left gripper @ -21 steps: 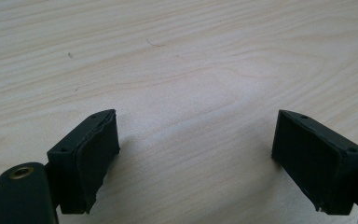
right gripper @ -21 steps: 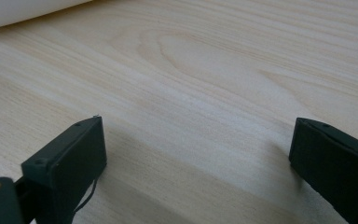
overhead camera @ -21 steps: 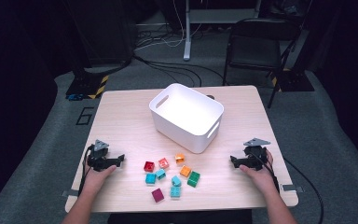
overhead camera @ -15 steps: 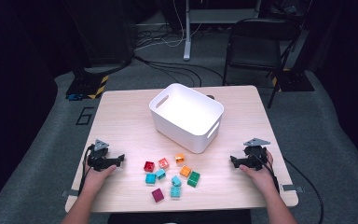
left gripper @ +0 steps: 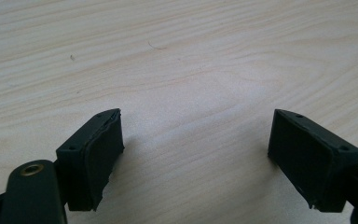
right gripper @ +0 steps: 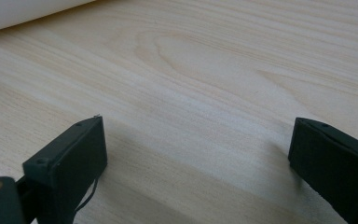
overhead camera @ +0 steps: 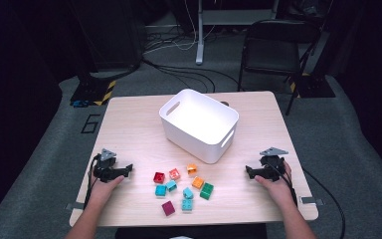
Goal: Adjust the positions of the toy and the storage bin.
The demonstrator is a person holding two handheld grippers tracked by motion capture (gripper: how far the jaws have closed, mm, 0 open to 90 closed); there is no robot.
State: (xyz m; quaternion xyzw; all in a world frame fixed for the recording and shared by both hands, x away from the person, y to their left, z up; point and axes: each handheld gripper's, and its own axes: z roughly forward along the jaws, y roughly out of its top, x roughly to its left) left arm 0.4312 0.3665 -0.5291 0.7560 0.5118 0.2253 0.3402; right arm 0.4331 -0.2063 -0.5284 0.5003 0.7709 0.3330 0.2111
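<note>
My left gripper (overhead camera: 124,170) rests on the desk (overhead camera: 129,129) with jaws spread and nothing between them; my right gripper (overhead camera: 249,172) likewise, spread over bare wood. Between them lie the blocks (overhead camera: 181,186), all loose on the desk, just in front of the white bin (overhead camera: 199,142), which looks empty. I judge nothing is sorted yet; every block is left.

Black grippers (overhead camera: 113,170) — grey triangular plates, trailing cables.

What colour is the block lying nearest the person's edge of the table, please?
Dark magenta block; the high view shows it best, beside a teal block.
</note>
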